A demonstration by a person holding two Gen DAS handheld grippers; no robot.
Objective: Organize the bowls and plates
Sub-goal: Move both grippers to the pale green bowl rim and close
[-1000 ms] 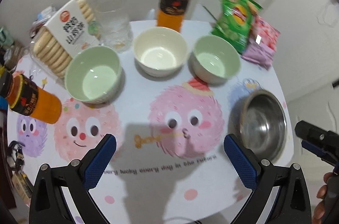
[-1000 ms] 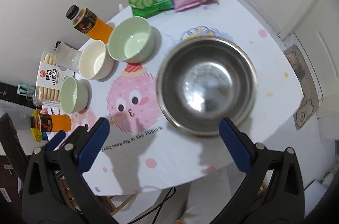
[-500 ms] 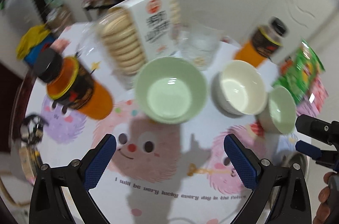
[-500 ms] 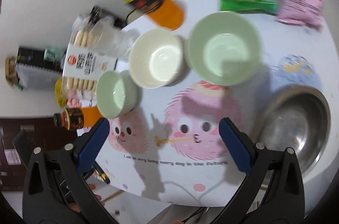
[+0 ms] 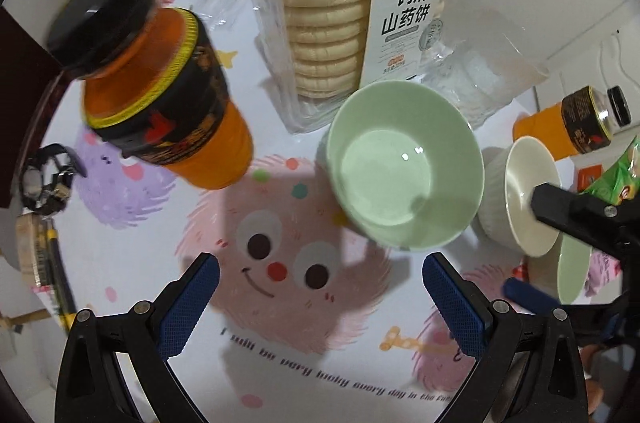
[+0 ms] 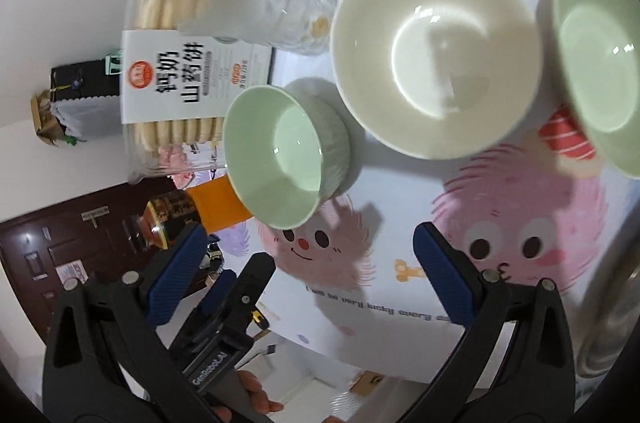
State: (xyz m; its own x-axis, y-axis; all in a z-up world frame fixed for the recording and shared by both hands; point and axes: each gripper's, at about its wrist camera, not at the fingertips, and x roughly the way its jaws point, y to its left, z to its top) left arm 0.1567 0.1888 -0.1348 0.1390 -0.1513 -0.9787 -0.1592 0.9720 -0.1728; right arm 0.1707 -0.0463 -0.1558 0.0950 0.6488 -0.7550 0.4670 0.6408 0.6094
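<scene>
On printed tablecloth (image 5: 120,263) we see glossy round green bowl (image 5: 404,167), cream bowl (image 6: 436,55); left gripper (image 5: 320,299), right gripper (image 6: 308,275) both spread wide, empty

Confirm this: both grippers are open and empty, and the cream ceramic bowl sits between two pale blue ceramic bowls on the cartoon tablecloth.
One detail is wrong: the two flanking bowls are pale green, not blue. The right wrist view shows the cream ceramic bowl between a pale green ceramic bowl and another pale green bowl. The left gripper and right gripper are indeed open and empty.

Three bowls (image 6: 436,51) abreast on table (image 6: 384,223)
</scene>
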